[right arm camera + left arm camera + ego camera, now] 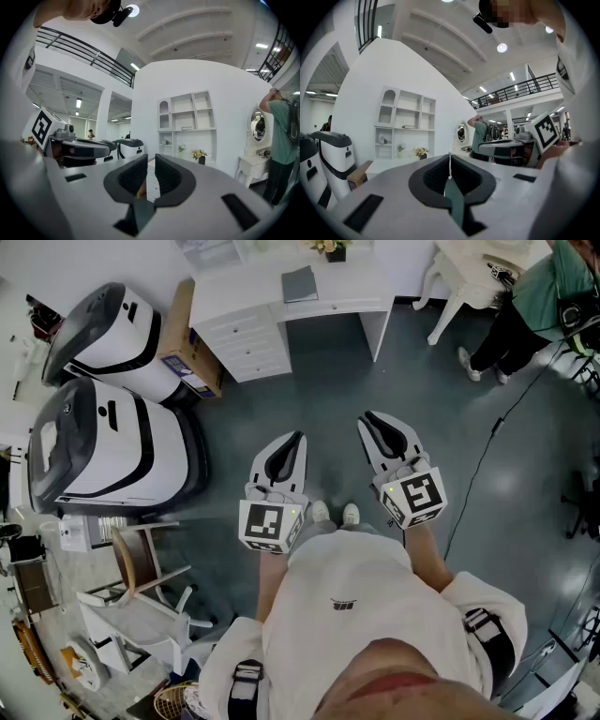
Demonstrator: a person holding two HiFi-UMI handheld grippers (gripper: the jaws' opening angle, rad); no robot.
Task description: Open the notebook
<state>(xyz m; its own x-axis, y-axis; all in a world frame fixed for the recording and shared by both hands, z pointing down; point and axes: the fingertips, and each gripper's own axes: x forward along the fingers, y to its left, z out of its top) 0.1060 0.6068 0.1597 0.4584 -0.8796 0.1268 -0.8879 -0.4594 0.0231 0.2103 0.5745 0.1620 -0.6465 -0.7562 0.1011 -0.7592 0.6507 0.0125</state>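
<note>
A grey notebook (300,283) lies shut on the white desk (352,285) at the far side of the room, well beyond both grippers. I stand on the dark floor with both grippers held out at waist height, pointing toward the desk. My left gripper (292,439) (449,158) has its tips meeting, with nothing between them. My right gripper (368,417) (149,161) shows a narrow gap between its tips, also with nothing held. Through that gap I see the desk's drawers (150,183).
Two large white-and-black machines (103,451) (108,329) stand at the left, with a cardboard box (186,345) beside the desk. A wooden chair (141,561) is at lower left. A person in green (548,292) stands by a white chair (464,282) at top right. A cable (487,457) crosses the floor.
</note>
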